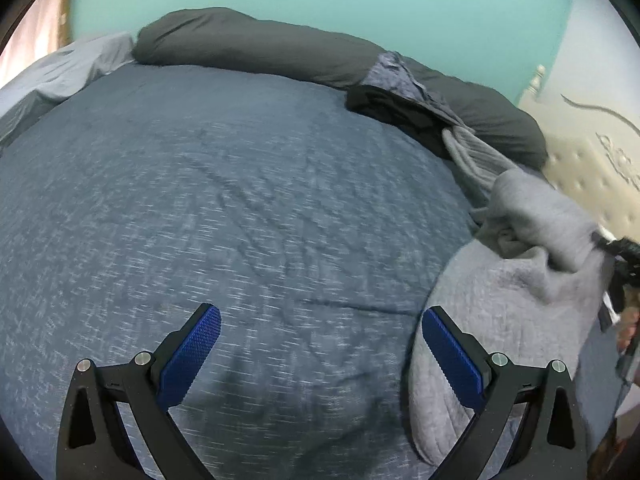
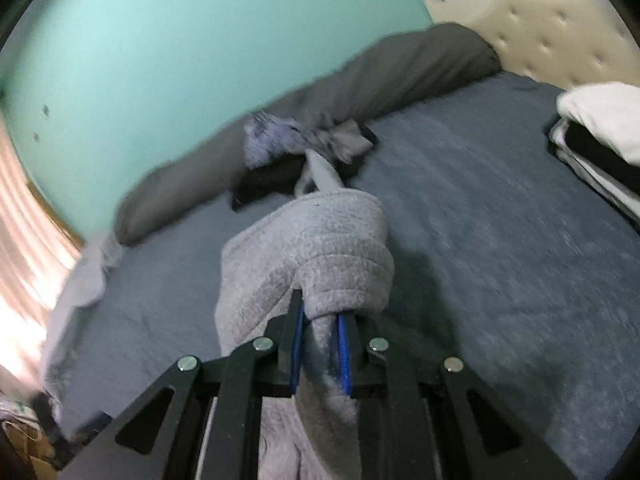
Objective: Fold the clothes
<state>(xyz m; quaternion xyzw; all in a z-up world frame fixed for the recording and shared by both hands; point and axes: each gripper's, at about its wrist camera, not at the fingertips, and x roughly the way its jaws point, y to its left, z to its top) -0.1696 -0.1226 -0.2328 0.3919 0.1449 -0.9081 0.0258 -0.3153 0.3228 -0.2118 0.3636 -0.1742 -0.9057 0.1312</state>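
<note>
A light grey fleece garment (image 2: 316,248) is bunched between the blue pads of my right gripper (image 2: 320,320), which is shut on it and holds it above the blue bedspread (image 2: 500,248). In the left wrist view the same grey fleece garment (image 1: 500,280) hangs at the right, and my right gripper (image 1: 612,246) shows as a dark blur at the edge, gripping its top. My left gripper (image 1: 320,320) is wide open over the bedspread (image 1: 200,200), nothing between its fingers; its right finger (image 1: 448,352) lies in front of the garment's lower edge.
A pile of unfolded clothes (image 2: 304,152), dark and grey-blue, lies against long dark grey pillows (image 2: 360,80) by the teal wall. A stack of folded white and black clothes (image 2: 600,132) sits at the right near the tufted headboard (image 2: 560,40). A curtain (image 2: 24,240) hangs at left.
</note>
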